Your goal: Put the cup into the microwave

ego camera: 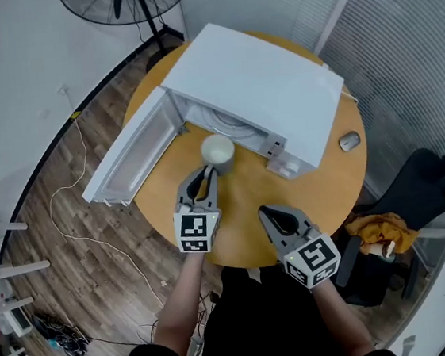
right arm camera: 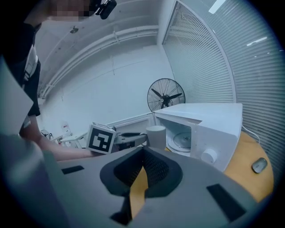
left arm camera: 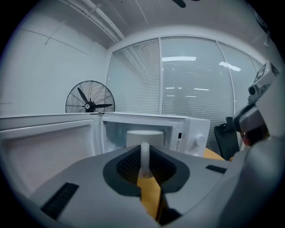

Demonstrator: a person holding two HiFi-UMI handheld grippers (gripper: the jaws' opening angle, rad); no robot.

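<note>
With the left tool (ego camera: 205, 175) pinched on the handle of the cup (ego camera: 219, 151), carry level and straight into the open microwave (ego camera: 260, 89), leaving the closed, empty right tool (ego camera: 270, 213) aside.

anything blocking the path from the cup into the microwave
Nothing visible does. The microwave door is swung fully open to the left, and the cup, held by its handle in the left tongs, sits right before the open cavity.
</note>
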